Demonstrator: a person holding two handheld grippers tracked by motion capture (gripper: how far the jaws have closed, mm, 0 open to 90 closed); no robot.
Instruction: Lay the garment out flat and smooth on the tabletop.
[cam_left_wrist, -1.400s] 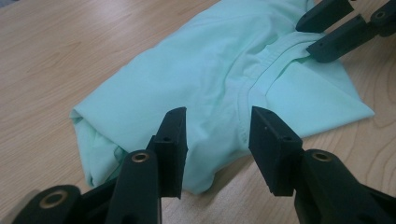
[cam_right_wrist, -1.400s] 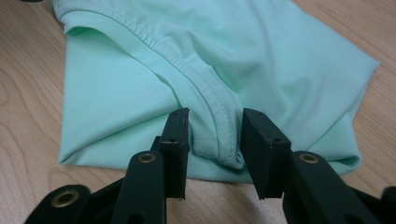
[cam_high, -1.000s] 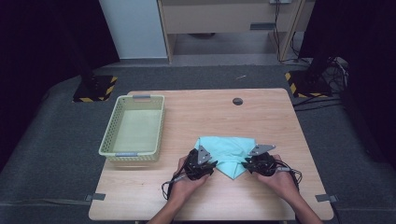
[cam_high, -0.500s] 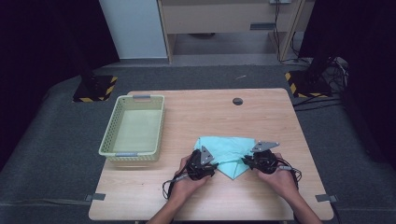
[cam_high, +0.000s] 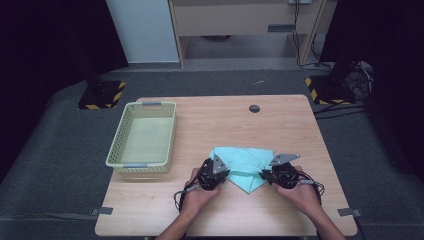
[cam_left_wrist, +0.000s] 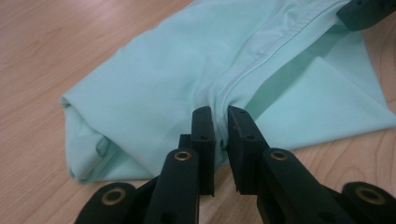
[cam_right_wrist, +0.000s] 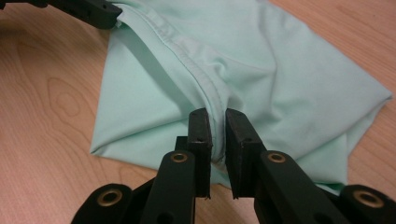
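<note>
With the left gripper (cam_left_wrist: 220, 128) having just closed onto the stitched hem of the mint cloth (cam_high: 245, 165) right at its tips, and the right gripper (cam_right_wrist: 218, 128) pinching that same hem, I'd lift both evenly, keeping the fabric between them taut so neither pinch slips.
</note>
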